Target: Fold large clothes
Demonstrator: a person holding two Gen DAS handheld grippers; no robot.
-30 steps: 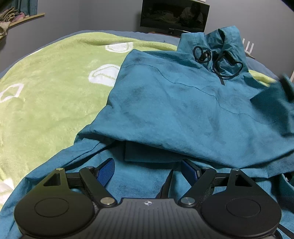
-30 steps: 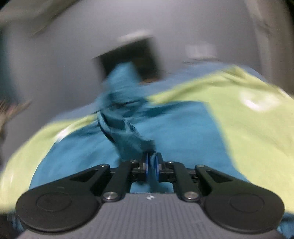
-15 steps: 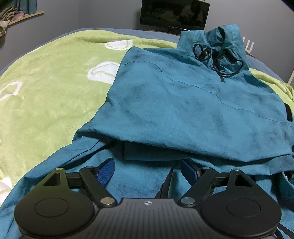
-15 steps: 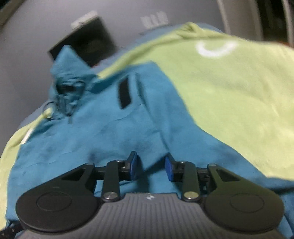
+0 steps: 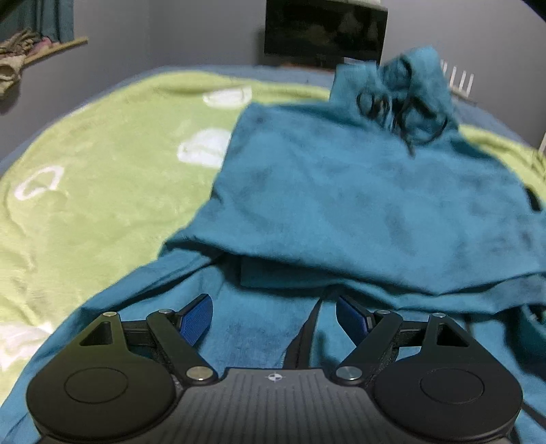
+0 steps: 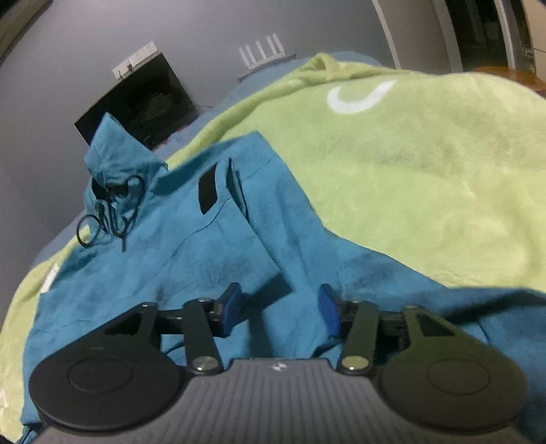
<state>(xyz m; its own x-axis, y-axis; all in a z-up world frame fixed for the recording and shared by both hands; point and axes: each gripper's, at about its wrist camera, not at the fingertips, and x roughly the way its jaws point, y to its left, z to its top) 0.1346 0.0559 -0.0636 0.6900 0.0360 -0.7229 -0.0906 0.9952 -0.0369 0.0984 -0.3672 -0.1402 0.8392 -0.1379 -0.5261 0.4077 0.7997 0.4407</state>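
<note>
A large teal hooded garment (image 5: 358, 205) lies on a green blanket (image 5: 85, 205), its sleeves folded across the body and its hood (image 5: 402, 85) with black drawcords at the far end. In the right wrist view the same garment (image 6: 170, 256) shows a black patch (image 6: 208, 186) near a folded sleeve. My left gripper (image 5: 274, 316) hovers open over the near hem, nothing between its blue pads. My right gripper (image 6: 278, 312) is above the garment's near right part; its jaws are opening and the cloth lies under them, not pressed by the pads.
The green blanket (image 6: 409, 170) with white shapes covers the bed on both sides of the garment. A dark screen (image 5: 324, 30) stands against the grey wall behind the bed. A shelf with clothes (image 5: 20, 58) is at the far left.
My right gripper let go of the teal sleeve it was shut on and its jaws widened; the sleeve now lies folded on the body. The left gripper rose slightly, staying open.
</note>
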